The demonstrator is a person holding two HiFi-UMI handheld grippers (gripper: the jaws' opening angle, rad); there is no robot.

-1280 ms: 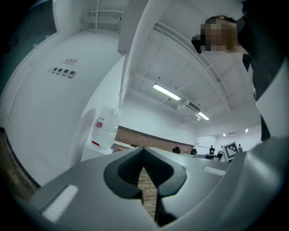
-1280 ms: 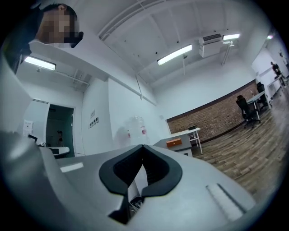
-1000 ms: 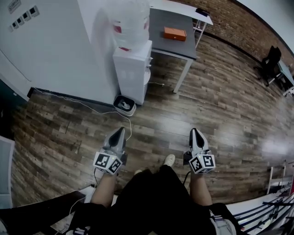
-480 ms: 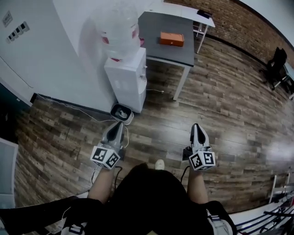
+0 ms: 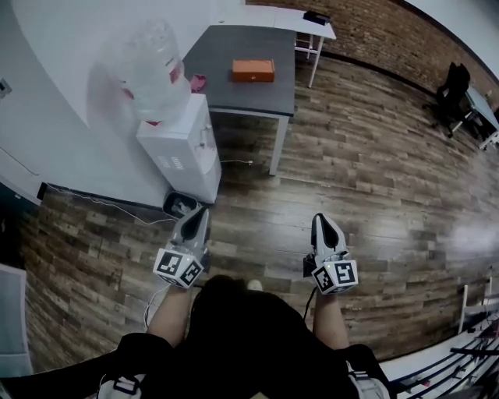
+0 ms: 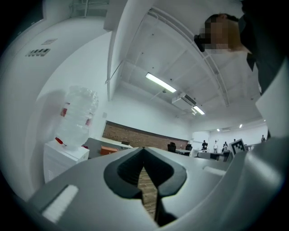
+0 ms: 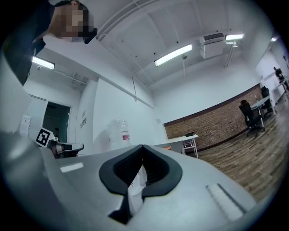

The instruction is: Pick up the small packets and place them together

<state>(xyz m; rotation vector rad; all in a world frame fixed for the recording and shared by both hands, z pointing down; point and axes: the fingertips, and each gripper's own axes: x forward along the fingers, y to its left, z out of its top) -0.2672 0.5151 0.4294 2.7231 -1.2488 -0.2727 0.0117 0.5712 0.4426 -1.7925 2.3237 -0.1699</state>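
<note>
I make out no small packets in any view. My left gripper [image 5: 203, 211] is held low in front of the person's body, jaws shut with nothing between them; it points over the wood floor toward the water dispenser [image 5: 181, 148]. My right gripper [image 5: 320, 219] is level with it on the right, also shut and empty. The left gripper view shows closed jaws [image 6: 143, 149], with the dispenser bottle [image 6: 77, 115] at left. The right gripper view shows closed jaws [image 7: 142, 147] aimed at the room. A grey table [image 5: 234, 47] ahead carries an orange box [image 5: 253, 70] and a small pink thing [image 5: 198, 81].
The white dispenser with its clear bottle [image 5: 152, 66] stands against the white wall at left, with a small bin [image 5: 180, 206] and a cable on the floor beside it. A white desk [image 5: 274, 16] stands behind the grey table. A black chair [image 5: 449, 95] is at far right.
The person has stepped forward and turned. The dispenser and grey table have slid left and lower in the head view. Both grippers stay shut and level.
</note>
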